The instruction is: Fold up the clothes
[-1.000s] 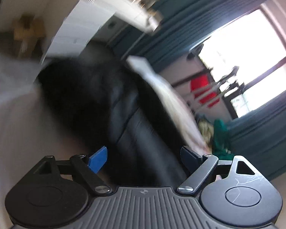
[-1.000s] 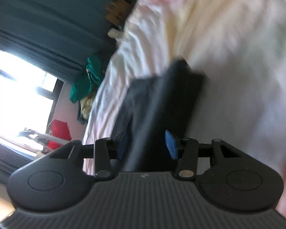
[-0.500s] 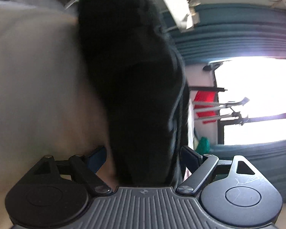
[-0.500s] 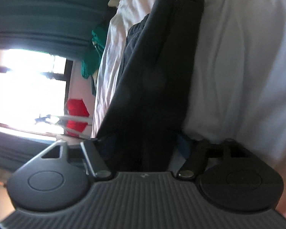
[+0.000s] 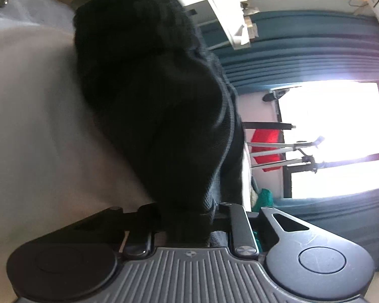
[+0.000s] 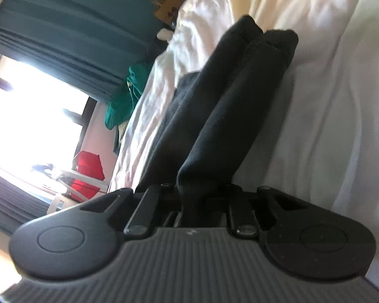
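Early stage: left gripper (image 5: 187, 223) and right gripper (image 6: 197, 202), jaws just closed, each pinch the black garment (image 6: 230, 116) stretching toward 12 o'clock over the pale bedsheet (image 6: 328, 116); fold not yet made.

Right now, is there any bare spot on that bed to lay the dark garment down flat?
Yes. The pale sheet lies bare beside the black knitted garment, on the side away from the window. Toward the window it is crowded: rumpled white bedding and a green cloth heap. Both the left gripper and right gripper pinch the garment.
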Action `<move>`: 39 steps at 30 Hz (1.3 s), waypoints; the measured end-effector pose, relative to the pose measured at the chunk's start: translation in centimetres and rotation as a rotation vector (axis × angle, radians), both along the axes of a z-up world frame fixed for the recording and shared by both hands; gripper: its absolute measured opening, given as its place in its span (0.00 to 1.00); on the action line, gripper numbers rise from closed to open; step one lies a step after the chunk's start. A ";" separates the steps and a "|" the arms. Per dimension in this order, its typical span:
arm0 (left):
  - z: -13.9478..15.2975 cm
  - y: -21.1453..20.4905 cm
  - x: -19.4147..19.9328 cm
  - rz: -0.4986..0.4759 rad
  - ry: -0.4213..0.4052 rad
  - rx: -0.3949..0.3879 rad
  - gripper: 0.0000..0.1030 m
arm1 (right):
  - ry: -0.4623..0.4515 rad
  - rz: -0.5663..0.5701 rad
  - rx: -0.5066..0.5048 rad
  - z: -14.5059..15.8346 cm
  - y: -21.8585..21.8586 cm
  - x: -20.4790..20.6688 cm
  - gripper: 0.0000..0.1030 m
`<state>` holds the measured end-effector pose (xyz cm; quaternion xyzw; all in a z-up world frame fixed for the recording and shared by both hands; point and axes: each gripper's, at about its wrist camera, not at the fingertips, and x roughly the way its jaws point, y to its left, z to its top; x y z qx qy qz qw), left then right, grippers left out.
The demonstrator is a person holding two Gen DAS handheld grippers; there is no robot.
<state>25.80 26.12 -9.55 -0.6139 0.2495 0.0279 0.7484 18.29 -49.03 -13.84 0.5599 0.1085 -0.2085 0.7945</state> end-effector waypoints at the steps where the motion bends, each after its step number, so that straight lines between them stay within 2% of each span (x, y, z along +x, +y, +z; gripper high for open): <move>1: 0.3 0.1 -0.1 -0.005 -0.007 -0.001 0.18 | -0.006 -0.010 -0.004 0.5 0.3 -0.3 0.11; 3: 1.0 -0.2 -0.7 -0.022 -0.073 0.068 0.18 | -0.027 -0.039 -0.001 1.2 1.0 -1.8 0.10; 8: 2.8 -0.2 -2.5 -0.035 -0.126 0.127 0.16 | -0.033 -0.106 0.045 1.8 3.3 -5.7 0.09; 10: 3.7 0.5 -3.4 -0.042 -0.149 0.121 0.16 | -0.023 -0.095 0.042 2.7 3.6 -7.3 0.09; 13: 4.8 3.3 -6.0 -0.027 -0.171 0.066 0.16 | -0.006 -0.076 0.039 4.1 4.1 -9.8 0.09; 16: 5.5 5.0 -7.1 -0.025 -0.157 -0.002 0.16 | 0.015 -0.057 0.078 4.6 5.1 -12.7 0.09; 18: 5.1 7.9 -10.1 -0.019 -0.117 -0.028 0.16 | 0.053 -0.040 0.124 5.0 5.4 -14.0 0.09; 19: 4.8 9.3 -11.5 -0.015 -0.094 -0.048 0.17 | 0.080 -0.031 0.145 5.0 5.6 -14.6 0.09; 21: 3.5 10.1 -11.8 -0.011 -0.032 -0.080 0.18 | 0.179 -0.009 0.179 4.5 6.0 -15.6 0.10; 23: 2.8 10.4 -12.0 -0.021 0.018 -0.065 0.20 | 0.238 -0.008 0.249 3.1 6.1 -16.7 0.13; 26: 2.2 10.7 -12.3 -0.044 0.073 -0.040 0.26 | 0.189 -0.034 0.351 1.9 5.9 -17.8 0.14; 27: 2.4 10.8 -12.4 -0.058 0.076 -0.032 0.28 | 0.188 -0.026 0.344 2.1 6.0 -17.9 0.14; 29: 2.9 11.0 -12.7 -0.078 0.084 0.018 0.32 | 0.219 -0.009 0.312 2.8 6.2 -18.2 0.16; 30: 3.3 11.0 -13.0 -0.089 0.092 0.055 0.41 | 0.240 -0.013 0.303 3.2 6.3 -18.5 0.16; 31: 4.0 11.1 -13.5 -0.092 0.119 0.107 0.54 | 0.260 -0.023 0.295 3.5 6.3 -18.8 0.17; 32: 4.8 10.8 -14.1 -0.087 0.168 0.192 0.59 | 0.272 -0.031 0.281 3.9 6.6 -19.5 0.18; 33: 5.8 9.4 -15.7 -0.083 0.181 0.284 0.63 | 0.275 -0.040 0.257 4.4 7.0 -20.2 0.19; 35: 8.0 6.5 -19.0 -0.075 0.202 0.470 0.65 | 0.271 -0.072 0.196 5.4 6.5 -20.9 0.24; 37: 9.5 4.3 -20.9 -0.100 0.172 0.599 0.67 | 0.235 -0.109 0.157 6.3 6.2 -21.7 0.30; 39: 11.3 2.1 -22.6 -0.140 0.116 0.716 0.67 | 0.167 -0.106 0.159 6.8 5.7 -22.1 0.31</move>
